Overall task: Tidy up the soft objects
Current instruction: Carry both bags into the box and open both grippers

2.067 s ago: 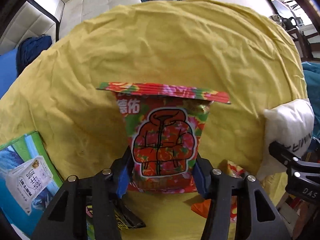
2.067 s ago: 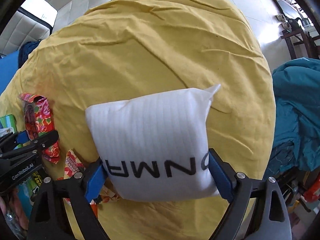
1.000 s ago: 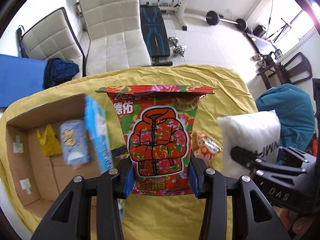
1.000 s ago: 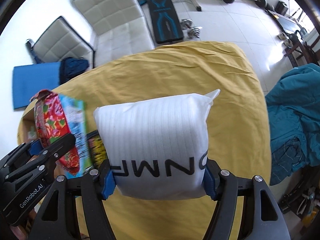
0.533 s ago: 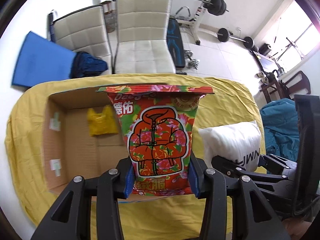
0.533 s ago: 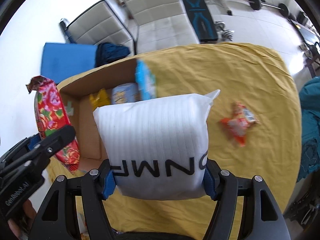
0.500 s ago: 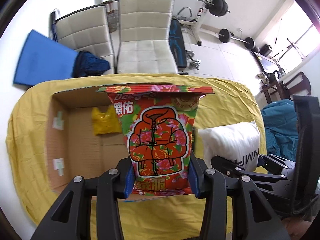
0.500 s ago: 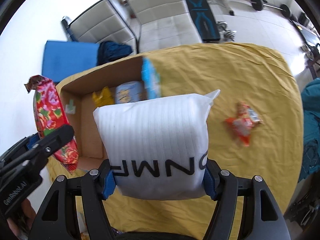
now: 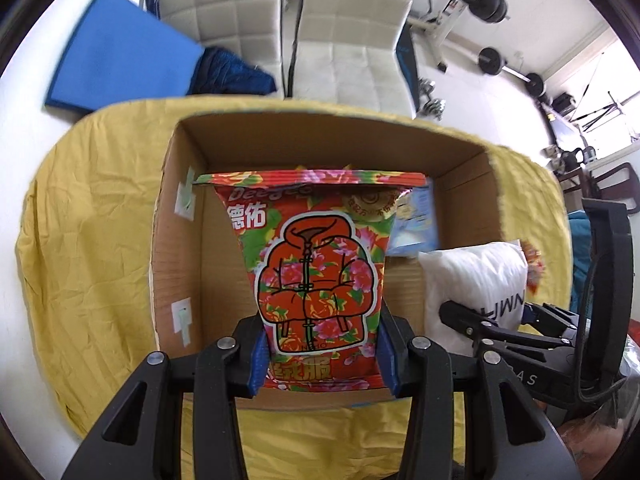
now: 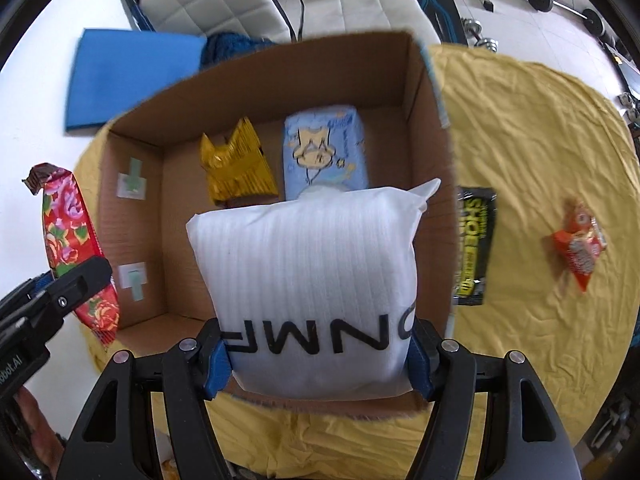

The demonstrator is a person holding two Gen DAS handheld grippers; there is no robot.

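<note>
Both loads hang above the cardboard box (image 10: 424, 92): left claw (image 9: 322, 354) clamps the floral packet (image 9: 316, 276), right claw (image 10: 320, 360) clamps the white pouch (image 10: 312, 280), apparently awaiting lowering and release inside.

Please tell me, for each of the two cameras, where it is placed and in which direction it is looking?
Left wrist view: sits on the left gripper, looks forward and down into the cardboard box; its fingers clamp the red floral packet, and the right gripper shows at the right.
Right wrist view: sits on the right gripper, looks down over the same box; its fingers clamp the white foam pouch, and the left gripper shows at the left edge.
Shared: box, yellow cloth, both held items.
</note>
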